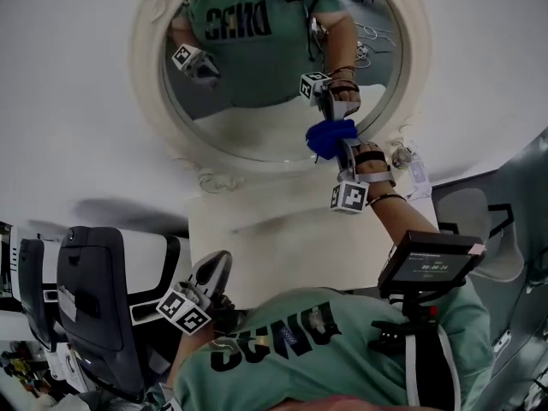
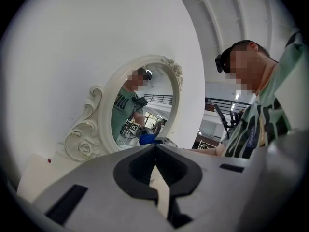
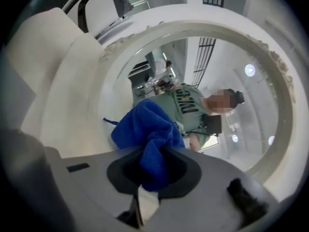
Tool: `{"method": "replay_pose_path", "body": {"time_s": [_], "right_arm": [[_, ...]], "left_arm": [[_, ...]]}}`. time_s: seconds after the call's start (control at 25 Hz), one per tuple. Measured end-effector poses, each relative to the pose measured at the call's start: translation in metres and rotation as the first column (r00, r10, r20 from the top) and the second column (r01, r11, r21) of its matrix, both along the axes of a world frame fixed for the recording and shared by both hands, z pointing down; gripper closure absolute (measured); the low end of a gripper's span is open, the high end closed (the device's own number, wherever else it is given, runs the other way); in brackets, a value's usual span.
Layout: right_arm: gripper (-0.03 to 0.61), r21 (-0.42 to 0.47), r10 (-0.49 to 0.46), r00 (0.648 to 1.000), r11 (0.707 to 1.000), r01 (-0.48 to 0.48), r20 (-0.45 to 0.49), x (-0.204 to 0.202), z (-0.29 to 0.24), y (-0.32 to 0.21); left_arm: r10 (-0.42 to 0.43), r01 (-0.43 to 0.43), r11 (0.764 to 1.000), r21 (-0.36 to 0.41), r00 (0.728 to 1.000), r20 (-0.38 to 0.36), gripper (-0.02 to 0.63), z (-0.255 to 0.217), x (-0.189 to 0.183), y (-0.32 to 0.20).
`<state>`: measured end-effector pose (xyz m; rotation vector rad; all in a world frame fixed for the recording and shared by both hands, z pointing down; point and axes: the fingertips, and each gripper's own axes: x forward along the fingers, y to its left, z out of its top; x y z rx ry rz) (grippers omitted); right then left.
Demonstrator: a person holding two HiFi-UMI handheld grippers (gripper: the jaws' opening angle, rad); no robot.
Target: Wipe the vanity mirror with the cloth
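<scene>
Holding cloth at lower-right edge of mirror, our right gripper fingers clamped on it; left gripper low beside chair, fingers together.

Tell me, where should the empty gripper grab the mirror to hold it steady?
Probably the white frame at its left rim, reached from the left gripper's side. That raised edge gives jaws something to straddle; the glass is flat, and the right gripper holds the blue cloth at the lower right.
</scene>
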<state>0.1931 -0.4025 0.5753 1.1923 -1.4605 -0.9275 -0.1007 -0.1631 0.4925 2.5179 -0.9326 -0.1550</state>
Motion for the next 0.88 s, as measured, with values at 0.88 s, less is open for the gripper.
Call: {"method": "replay_pose_path", "body": {"time_s": [0.88], "right_arm": [[0.531, 0.117, -0.120, 0.985, 0.988, 0.105, 0.127, -0.029, -0.152, 0.003]], "left_arm": [[-0.017, 0.024, 0.984, 0.177, 0.999, -0.043, 0.604, -0.046, -0.015, -0.011]]}}
